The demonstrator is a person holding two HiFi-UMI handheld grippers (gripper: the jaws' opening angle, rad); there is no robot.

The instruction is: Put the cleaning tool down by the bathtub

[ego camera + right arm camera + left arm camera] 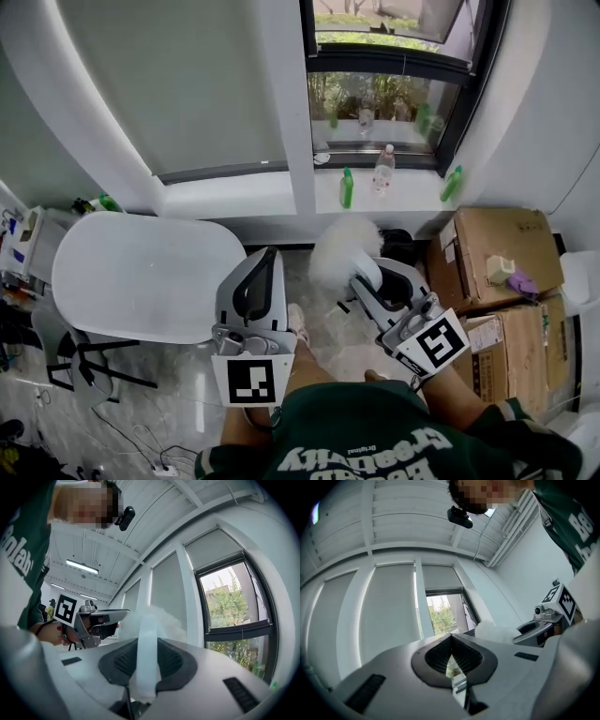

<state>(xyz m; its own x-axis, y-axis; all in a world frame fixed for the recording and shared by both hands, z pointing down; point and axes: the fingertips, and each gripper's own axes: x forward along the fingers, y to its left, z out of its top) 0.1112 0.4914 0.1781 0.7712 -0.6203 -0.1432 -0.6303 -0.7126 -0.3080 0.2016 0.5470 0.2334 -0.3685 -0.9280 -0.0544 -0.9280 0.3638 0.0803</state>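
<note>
Right gripper view: the right gripper (147,641) has its fingers pinched on the pale handle of the cleaning tool (147,667). The handle stands upright between the dark pads, and the tool's fluffy white head rises just beyond the tips at mid-frame.

In the left gripper view, the left gripper (451,637) has its fingers pressed together at the tips. Only a thin sliver of window shows lower down between the pads, and nothing is held.

In the head view, the fluffy head sits at centre frame below the window sill (281,192). The white oval bathtub (141,277) fills the left of the frame, and the left gripper lies between the tub and the tool. Cardboard boxes (497,253) stand at the right.
</note>
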